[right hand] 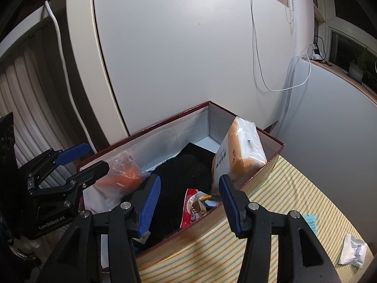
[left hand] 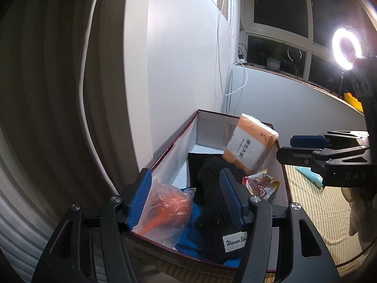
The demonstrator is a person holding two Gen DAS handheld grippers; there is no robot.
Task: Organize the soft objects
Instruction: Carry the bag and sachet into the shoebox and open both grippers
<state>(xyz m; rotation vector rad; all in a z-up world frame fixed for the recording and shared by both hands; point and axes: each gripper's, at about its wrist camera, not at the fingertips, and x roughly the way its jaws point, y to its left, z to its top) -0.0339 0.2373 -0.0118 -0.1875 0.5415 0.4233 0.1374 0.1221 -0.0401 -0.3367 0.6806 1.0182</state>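
An open cardboard box with a dark red rim holds soft goods: an orange tissue pack leaning on its right wall, a black fuzzy item, an orange thing in a clear plastic bag, a blue cloth and a red and white snack pouch. My left gripper is open and empty over the box's near end. My right gripper is open and empty over the box's right side; it also shows in the left wrist view.
The box stands on a striped yellow cloth against a white wall. A small white packet and a light blue tag lie on the cloth to the right. A ring light stands on a tripod by the window sill.
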